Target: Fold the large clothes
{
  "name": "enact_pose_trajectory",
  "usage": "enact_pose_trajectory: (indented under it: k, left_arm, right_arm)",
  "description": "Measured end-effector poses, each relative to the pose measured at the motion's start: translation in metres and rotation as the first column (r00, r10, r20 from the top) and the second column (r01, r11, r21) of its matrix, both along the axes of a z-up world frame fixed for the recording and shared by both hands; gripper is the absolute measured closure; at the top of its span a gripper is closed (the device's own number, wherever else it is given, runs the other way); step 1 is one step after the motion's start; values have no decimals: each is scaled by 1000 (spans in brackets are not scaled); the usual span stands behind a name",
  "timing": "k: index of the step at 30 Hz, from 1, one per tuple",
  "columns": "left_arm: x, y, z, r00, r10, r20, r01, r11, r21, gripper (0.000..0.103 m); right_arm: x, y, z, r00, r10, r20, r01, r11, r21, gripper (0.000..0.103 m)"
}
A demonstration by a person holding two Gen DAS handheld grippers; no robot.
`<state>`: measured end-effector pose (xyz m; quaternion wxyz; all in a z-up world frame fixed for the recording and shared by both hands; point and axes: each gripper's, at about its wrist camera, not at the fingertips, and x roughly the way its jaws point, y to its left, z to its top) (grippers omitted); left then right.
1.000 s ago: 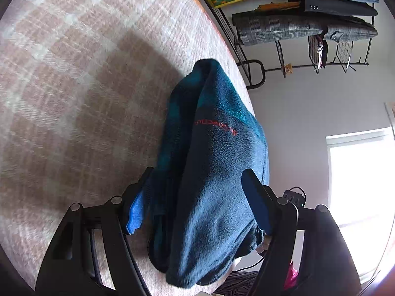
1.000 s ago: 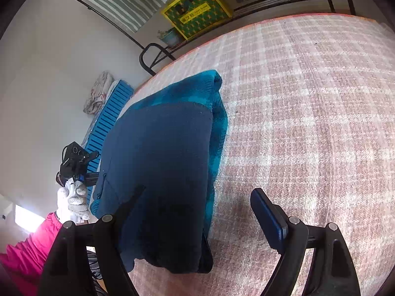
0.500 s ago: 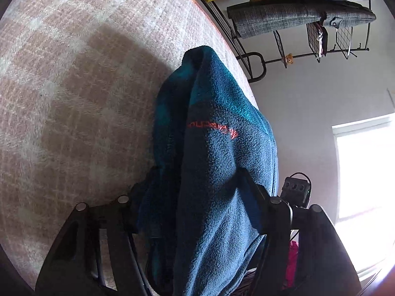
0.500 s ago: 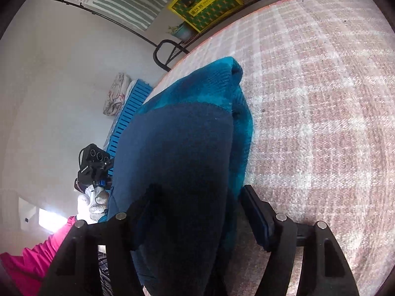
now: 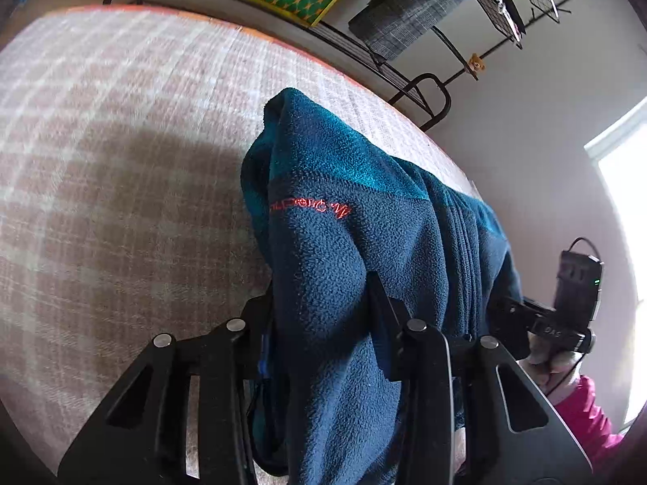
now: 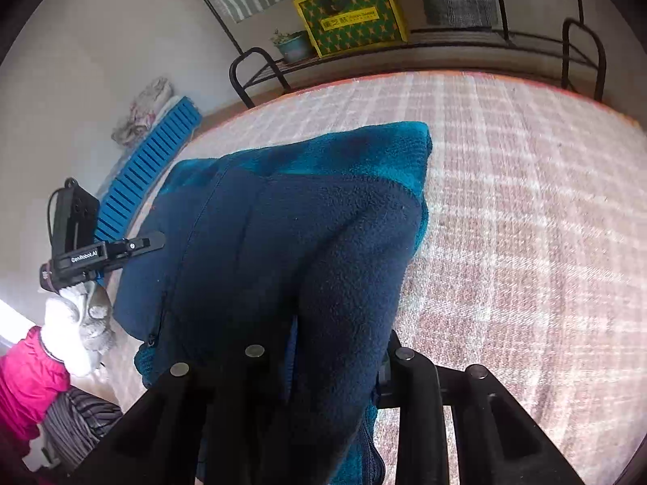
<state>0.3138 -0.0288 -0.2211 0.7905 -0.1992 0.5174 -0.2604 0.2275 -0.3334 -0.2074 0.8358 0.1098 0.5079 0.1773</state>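
A dark blue fleece jacket (image 5: 343, 242) with teal panels and a red chest logo (image 5: 311, 207) lies folded on a pink plaid bed cover (image 5: 121, 161). My left gripper (image 5: 323, 307) is shut on a thick fold of its near edge. In the right wrist view the same fleece jacket (image 6: 291, 234) fills the middle, and my right gripper (image 6: 335, 347) is shut on another fold of the near edge. Both pinched folds are lifted off the cover. The fingertips are hidden by cloth.
A black metal rack (image 5: 424, 40) with folded clothes and a yellow-green box (image 6: 349, 14) stands behind the bed. A blue slatted crate (image 6: 149, 169) lies by the wall. The other gripper and gloved hand (image 6: 77, 315) show at the left.
Both grippers went from open around the jacket's near edge to shut on it. The jacket's near edge has risen and bunched, and both views have tilted up toward the rack.
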Motion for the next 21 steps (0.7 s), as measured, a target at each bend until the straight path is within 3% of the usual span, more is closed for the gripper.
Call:
enact_pose_trajectory:
  k: [6, 16, 21]
  left_arm:
    - [-23, -2, 22, 998, -14, 56, 13, 1000, 29, 71]
    - [-67, 6, 70, 984, -40, 175, 27, 997, 77, 73]
    - [-80, 26, 89, 978, -10, 207, 1, 999, 45, 73]
  right_arm:
    - [-16, 38, 45, 996, 5, 87, 10, 985, -172, 78]
    - [-53, 72, 92, 980, 49, 194, 6, 963, -270, 79]
    - [-63, 96, 119, 962, 96, 255, -13, 952, -307, 79]
